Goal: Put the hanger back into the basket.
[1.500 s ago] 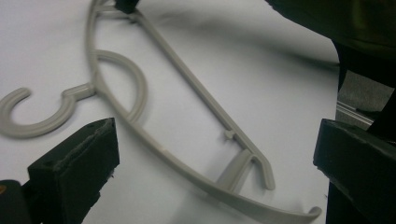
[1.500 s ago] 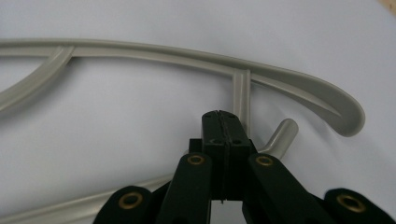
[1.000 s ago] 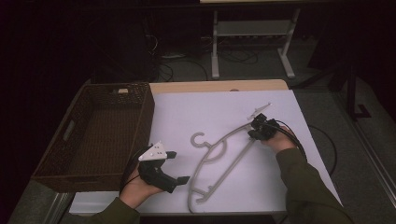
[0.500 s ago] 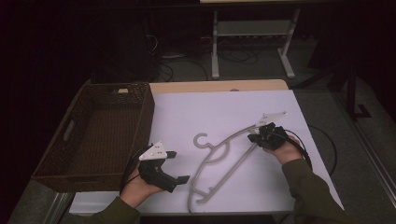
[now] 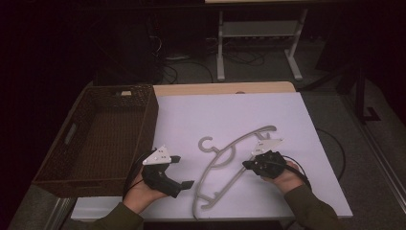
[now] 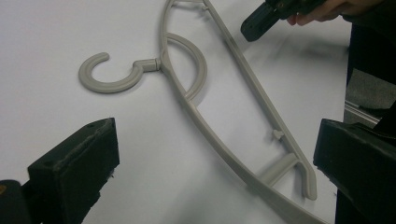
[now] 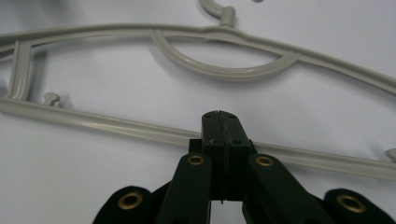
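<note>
A grey plastic hanger (image 5: pixel 244 138) lies flat on the white table top (image 5: pixel 215 110), hook pointing left. My right gripper (image 5: pixel 246 164) is shut, and its tip rests against the hanger's straight lower bar (image 7: pixel 116 123) from the right. The right gripper view shows its jaws (image 7: pixel 219 121) pressed together with nothing between them. My left gripper (image 5: pixel 183 171) is open and lies low on the table, left of the hanger. In the left gripper view, the hanger (image 6: pixel 152 63) lies ahead of the wide jaws (image 6: pixel 215 163), with the right gripper (image 6: pixel 257 21) at the far end.
A dark wicker basket (image 5: pixel 148 120) stands along the left side of the table, its inside dim. The table's near edge runs just under both hands. A cable (image 5: pixel 330 143) loops over the right edge. Behind the table are a white metal stand (image 5: pixel 220 52) and floor cables.
My right gripper has travelled along the hanger from its far right end toward me and to the left, still shut. The left hand has stayed put. The hanger's hook has not shifted.
</note>
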A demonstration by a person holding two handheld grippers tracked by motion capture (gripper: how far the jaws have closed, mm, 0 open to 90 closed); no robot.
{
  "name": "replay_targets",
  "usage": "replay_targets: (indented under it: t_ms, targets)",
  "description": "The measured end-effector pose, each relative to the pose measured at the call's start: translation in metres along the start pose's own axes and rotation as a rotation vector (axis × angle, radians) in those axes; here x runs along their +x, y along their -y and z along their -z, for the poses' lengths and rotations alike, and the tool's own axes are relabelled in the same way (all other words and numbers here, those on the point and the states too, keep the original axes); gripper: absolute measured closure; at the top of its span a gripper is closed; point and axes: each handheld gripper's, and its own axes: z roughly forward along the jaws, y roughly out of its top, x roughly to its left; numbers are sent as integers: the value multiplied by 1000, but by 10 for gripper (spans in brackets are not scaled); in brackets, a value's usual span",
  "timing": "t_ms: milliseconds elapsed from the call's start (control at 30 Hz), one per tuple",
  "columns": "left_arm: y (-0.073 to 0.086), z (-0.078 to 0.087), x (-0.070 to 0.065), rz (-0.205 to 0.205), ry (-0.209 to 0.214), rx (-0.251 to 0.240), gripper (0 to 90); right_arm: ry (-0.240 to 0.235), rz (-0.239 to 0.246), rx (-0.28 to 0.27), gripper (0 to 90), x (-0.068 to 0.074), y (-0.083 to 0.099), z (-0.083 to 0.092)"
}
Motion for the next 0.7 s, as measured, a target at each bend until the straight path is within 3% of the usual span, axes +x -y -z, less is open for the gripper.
replay_targets:
  t_ms: [700]
  targets:
    - [0, -1, 0, -3, 1, 12, 0, -8, -2, 46, 895, -2, 4, -21]
